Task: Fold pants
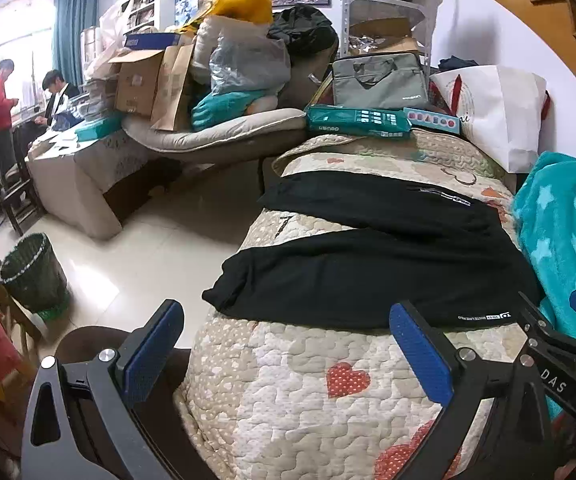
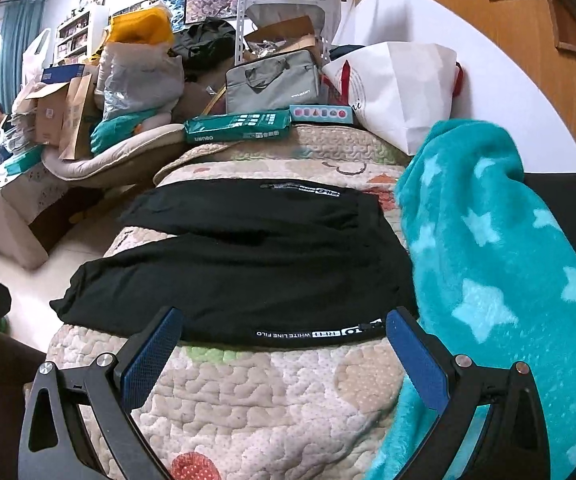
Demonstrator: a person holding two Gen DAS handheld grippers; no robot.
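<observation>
On the quilted cover (image 2: 255, 392) the black pants (image 2: 247, 280) are laid flat, both legs stretched toward the left and the printed waistband nearest the tongs. The left tongs (image 1: 288, 360) and the right tongs (image 2: 283, 356) are held wide apart just short of the near hem, and nothing is gripped by either. A risk is judged here: the turquoise star blanket (image 2: 500, 272) touches the right end of the pants, so its fleece could be pinched along with the waistband and dragged into the fold. The slack quilt beneath could also be caught if the tongs are pushed too low. Far behind, a white paper bag (image 2: 404, 88) is seen with dark cloth showing at its top; at the near left, the bin (image 1: 33, 272) cannot be seen into.
</observation>
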